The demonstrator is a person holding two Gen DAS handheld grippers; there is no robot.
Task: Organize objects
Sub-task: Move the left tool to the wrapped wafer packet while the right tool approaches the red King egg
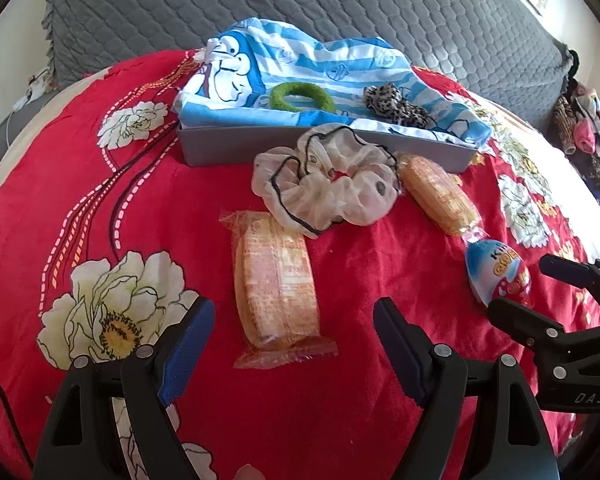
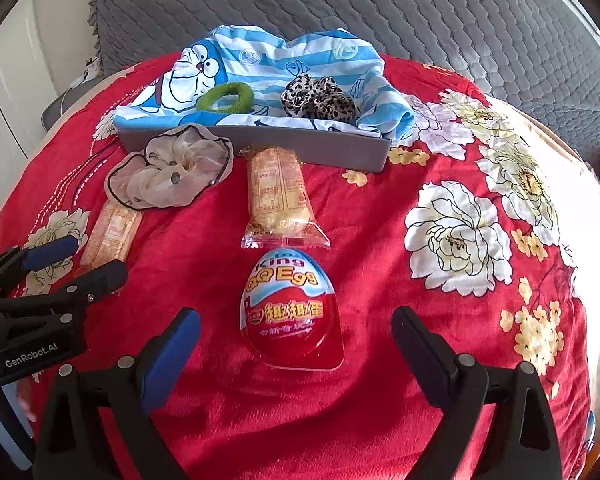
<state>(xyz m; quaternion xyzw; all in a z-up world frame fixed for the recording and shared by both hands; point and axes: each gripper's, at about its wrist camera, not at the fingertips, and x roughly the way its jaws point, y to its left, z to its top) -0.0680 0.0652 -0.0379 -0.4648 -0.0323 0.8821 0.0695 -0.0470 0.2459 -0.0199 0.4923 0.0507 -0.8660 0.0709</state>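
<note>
On a red flowered bedspread [image 1: 60, 208] stands a grey box [image 1: 324, 148] lined with a blue striped cartoon cloth [image 1: 300, 64]. In it lie a green hair ring [image 1: 300, 96] and a leopard scrunchie [image 1: 396, 106]. In front lie a white scrunchie [image 1: 328, 184] and two orange snack packs [image 1: 276, 284] [image 1: 440, 196]. A red and blue toy egg [image 2: 290, 308] lies nearest. My left gripper [image 1: 294, 320] is open just short of the near snack pack. My right gripper [image 2: 296, 328] is open around the egg.
A grey quilted cover [image 2: 380, 12] rises behind the box. A pile of clothes [image 1: 588, 128] lies at the far right in the left wrist view. The bedspread's white edge [image 2: 596, 240] runs along the right.
</note>
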